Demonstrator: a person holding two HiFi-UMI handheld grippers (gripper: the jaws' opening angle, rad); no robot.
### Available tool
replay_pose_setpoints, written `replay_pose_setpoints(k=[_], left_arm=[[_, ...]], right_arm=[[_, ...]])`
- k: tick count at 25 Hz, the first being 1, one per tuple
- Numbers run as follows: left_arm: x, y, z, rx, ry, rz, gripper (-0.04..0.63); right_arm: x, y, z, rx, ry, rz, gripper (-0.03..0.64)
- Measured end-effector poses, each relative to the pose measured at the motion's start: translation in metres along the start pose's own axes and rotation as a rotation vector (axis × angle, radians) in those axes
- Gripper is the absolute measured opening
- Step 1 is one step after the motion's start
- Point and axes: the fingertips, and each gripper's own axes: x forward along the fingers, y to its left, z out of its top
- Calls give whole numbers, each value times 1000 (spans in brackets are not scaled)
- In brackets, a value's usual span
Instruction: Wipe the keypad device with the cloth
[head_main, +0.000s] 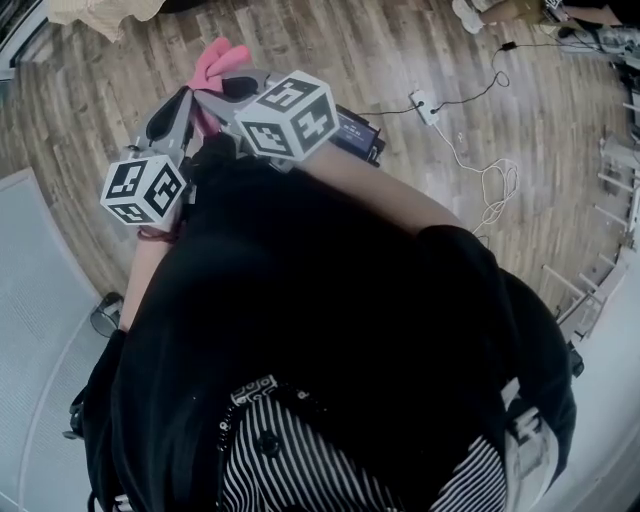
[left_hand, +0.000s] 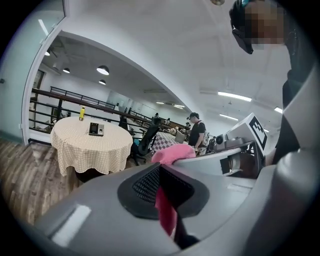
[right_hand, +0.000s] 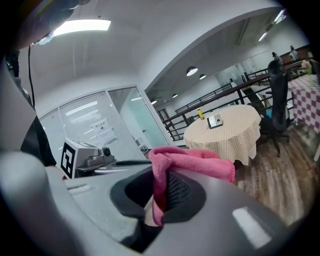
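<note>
The keypad device (left_hand: 96, 128) lies far off on a round table with a checked cover (left_hand: 90, 145); the right gripper view also shows the keypad device (right_hand: 215, 120) there. A pink cloth (head_main: 215, 60) is held up in front of the person's chest. My left gripper (left_hand: 165, 172) is shut on one part of the pink cloth (left_hand: 167, 210). My right gripper (right_hand: 167, 182) is shut on another part, and the pink cloth (right_hand: 192, 164) folds over its jaw. In the head view the left gripper (head_main: 178, 112) and right gripper (head_main: 235, 88) sit close together.
A yellow bottle (left_hand: 81, 113) stands on the round table. An office chair (left_hand: 147, 137) and a standing person (left_hand: 196, 131) are beyond it. A power strip with cables (head_main: 425, 105) lies on the wooden floor. A dark chair (right_hand: 277, 95) stands by a red checked table (right_hand: 306, 90).
</note>
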Motion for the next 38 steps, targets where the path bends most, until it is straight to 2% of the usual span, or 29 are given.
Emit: replay_pose_setpoints(k=[11, 15, 20, 30, 34, 38], left_arm=[[17, -1, 43, 42, -9, -105, 0], [4, -10, 74, 64, -15, -120, 0], [-24, -44, 93, 98, -25, -100, 0], [-62, -50, 149, 107, -20, -64, 0], [-84, -67, 153, 99, -26, -32, 0], [-100, -59, 168, 93, -56, 4, 0]], right_arm=[[-5, -7, 44, -11, -62, -81, 29], [-16, 13, 71, -31, -91, -91, 29], [-48, 47, 81, -68, -119, -68, 29], [-55, 97, 128, -80, -126, -33, 29], [-72, 121, 126, -93, -115, 9, 29], [-65, 140, 138, -138, -104, 35, 29]])
